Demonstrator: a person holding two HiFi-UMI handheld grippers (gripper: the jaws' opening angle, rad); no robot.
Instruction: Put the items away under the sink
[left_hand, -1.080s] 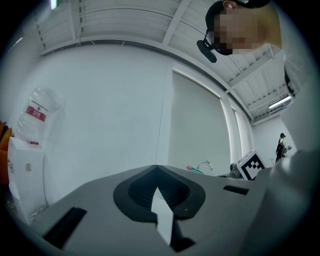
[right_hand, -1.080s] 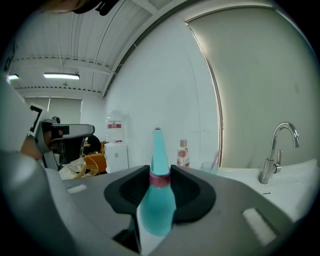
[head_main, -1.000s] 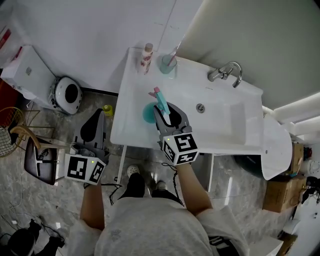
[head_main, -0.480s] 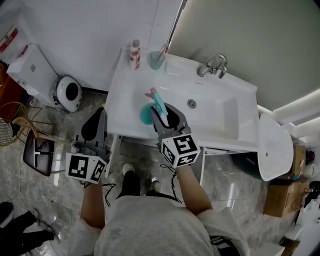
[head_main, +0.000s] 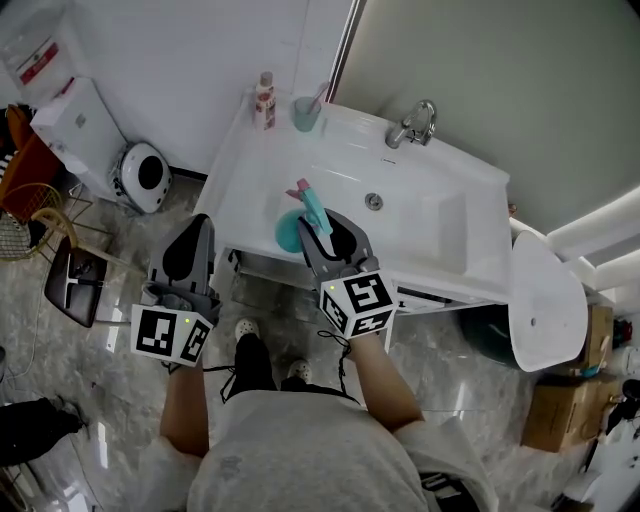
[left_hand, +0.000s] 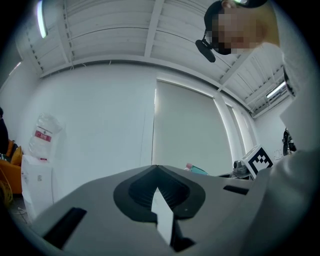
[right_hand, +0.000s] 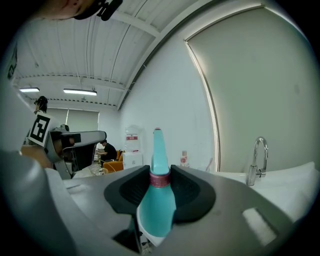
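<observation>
One teal bottle rides clear of the counter, clamped at the neck in our right gripper, and it's drifted back to the front edge as we step away. Our left gripper hangs beside the sink, jaws together, empty. The cupboard below comes next, we reckon.

No print is legible anywhere. The red-and-white label on the white bag is too small to read, and so is the small bottle's label. The left marker cube and right marker cube bear only black-and-white square patterns.
</observation>
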